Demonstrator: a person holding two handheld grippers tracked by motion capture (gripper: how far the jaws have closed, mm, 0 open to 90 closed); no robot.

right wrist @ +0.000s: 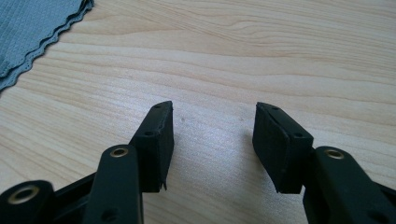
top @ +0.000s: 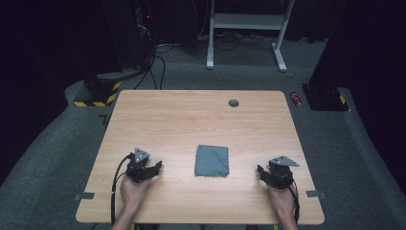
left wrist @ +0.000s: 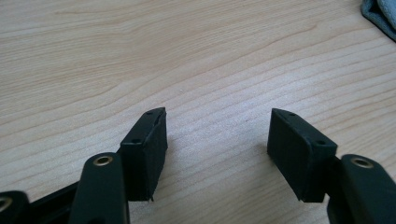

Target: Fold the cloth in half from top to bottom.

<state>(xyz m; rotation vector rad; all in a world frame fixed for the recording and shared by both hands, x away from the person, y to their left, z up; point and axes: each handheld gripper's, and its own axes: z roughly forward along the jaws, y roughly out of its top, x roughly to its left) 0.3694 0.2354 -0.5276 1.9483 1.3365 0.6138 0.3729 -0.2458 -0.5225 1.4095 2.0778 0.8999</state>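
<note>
A folded grey cloth (top: pixel 212 161) lies flat on the wooden table (top: pixel 191 120), near the front middle. My left gripper (top: pixel 158 166) rests on the table to the cloth's left, held by a hand, its jaws pointing right toward the cloth. It stands open (left wrist: pixel 218 133) with bare wood between the jaws; a corner of the cloth (left wrist: pixel 380 14) shows at the top right. My right gripper (top: pixel 260 169) rests to the cloth's right, also open (right wrist: pixel 214 126) over bare wood, with the cloth's scalloped edge (right wrist: pixel 32 32) at the upper left.
A small round grey grommet (top: pixel 233 103) sits in the table near its far edge. Grey tape tabs (top: pixel 84 196) mark the table's front corners. Beyond the table stand a white desk frame (top: pixel 246 28), cables and a red can (top: pixel 297 99) on the carpet.
</note>
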